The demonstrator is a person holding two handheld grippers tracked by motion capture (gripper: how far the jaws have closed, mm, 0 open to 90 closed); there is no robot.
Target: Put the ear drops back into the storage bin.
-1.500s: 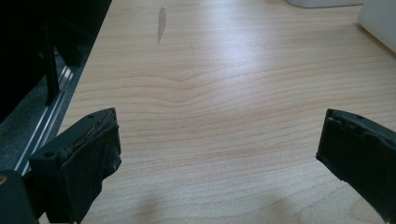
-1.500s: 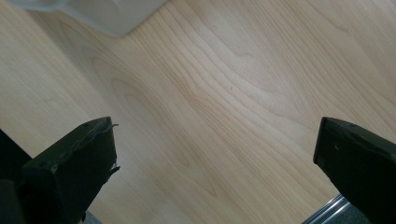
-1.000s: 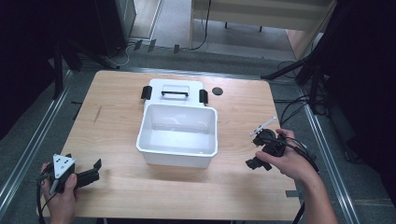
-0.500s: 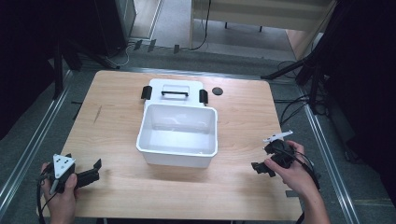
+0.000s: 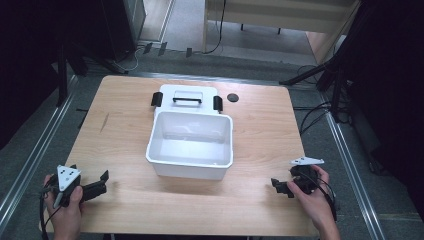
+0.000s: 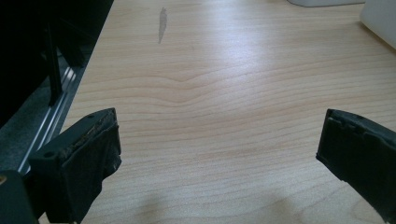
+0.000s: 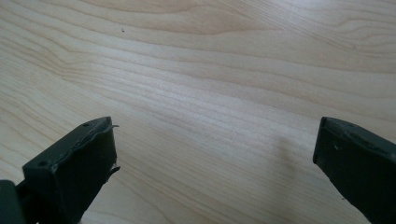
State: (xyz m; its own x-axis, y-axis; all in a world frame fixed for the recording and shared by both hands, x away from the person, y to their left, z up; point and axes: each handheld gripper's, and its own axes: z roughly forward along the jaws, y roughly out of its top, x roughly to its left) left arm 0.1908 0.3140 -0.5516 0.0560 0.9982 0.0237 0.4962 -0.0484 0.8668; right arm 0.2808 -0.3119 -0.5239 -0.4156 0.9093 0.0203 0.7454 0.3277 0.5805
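A white open bin (image 5: 191,145) stands empty in the middle of the wooden table (image 5: 125,115). Behind it lies its white lid (image 5: 185,96) with a black handle and black side clips. My left gripper (image 5: 102,182) rests at the front left corner, open, its jaws wide apart over bare wood (image 6: 219,140). Near the front right edge my right gripper (image 5: 276,186) is held low, open as well, with nothing between its jaws (image 7: 215,154).
A small black round disc (image 5: 232,97) lies right of the lid near the far edge. A corner of the white bin (image 6: 380,18) shows at the top right of the left gripper view. Metal rails and cables run along both sides of the table.
My right gripper has moved from beside the bin's right side back toward the front right edge and lower. The left gripper has stayed put.
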